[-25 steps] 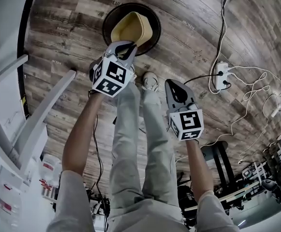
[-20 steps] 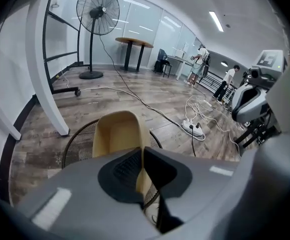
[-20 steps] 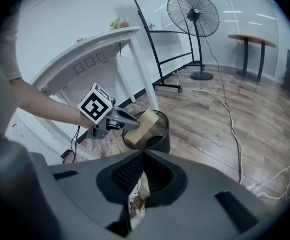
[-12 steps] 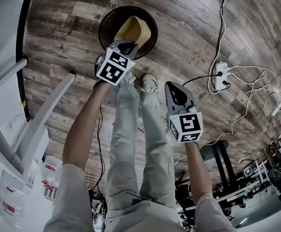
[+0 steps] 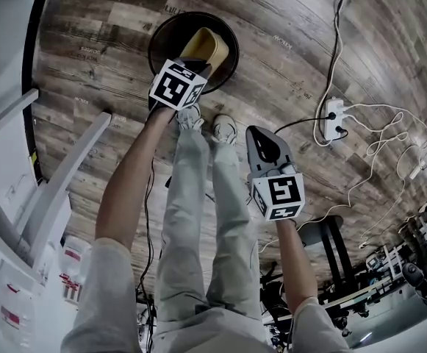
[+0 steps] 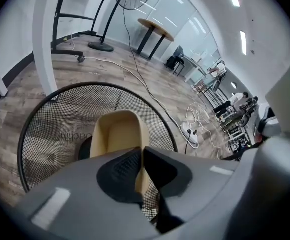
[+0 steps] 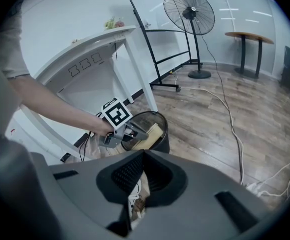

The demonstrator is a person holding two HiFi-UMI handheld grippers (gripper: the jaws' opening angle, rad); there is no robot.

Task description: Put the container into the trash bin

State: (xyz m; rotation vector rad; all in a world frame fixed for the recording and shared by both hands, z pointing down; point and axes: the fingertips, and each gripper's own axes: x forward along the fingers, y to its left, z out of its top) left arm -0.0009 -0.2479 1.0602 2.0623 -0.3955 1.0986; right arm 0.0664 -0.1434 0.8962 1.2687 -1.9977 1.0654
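Observation:
A beige open container (image 5: 209, 44) hangs in the mouth of the round black mesh trash bin (image 5: 158, 34) on the wood floor. My left gripper (image 5: 201, 66) is shut on the container's near wall and points steeply down into the bin. In the left gripper view the container (image 6: 116, 136) sits over the bin's mesh (image 6: 47, 134), its rim pinched between the jaws of the left gripper (image 6: 141, 165). My right gripper (image 5: 259, 134) hangs shut and empty above the floor, to the right of the bin. The right gripper view shows the bin (image 7: 163, 135), the container (image 7: 152, 133) and the left gripper (image 7: 136, 130).
A white table frame (image 5: 55, 179) stands at the left. A power strip (image 5: 336, 114) with white cables lies on the floor at the right. The person's shoes (image 5: 225, 127) are just in front of the bin. A standing fan (image 7: 189, 11) and a round table (image 7: 249, 36) stand farther off.
The left gripper has sunk toward the bin and rolled, and the container now sits lower in the bin's mouth. The right gripper has stayed where it was.

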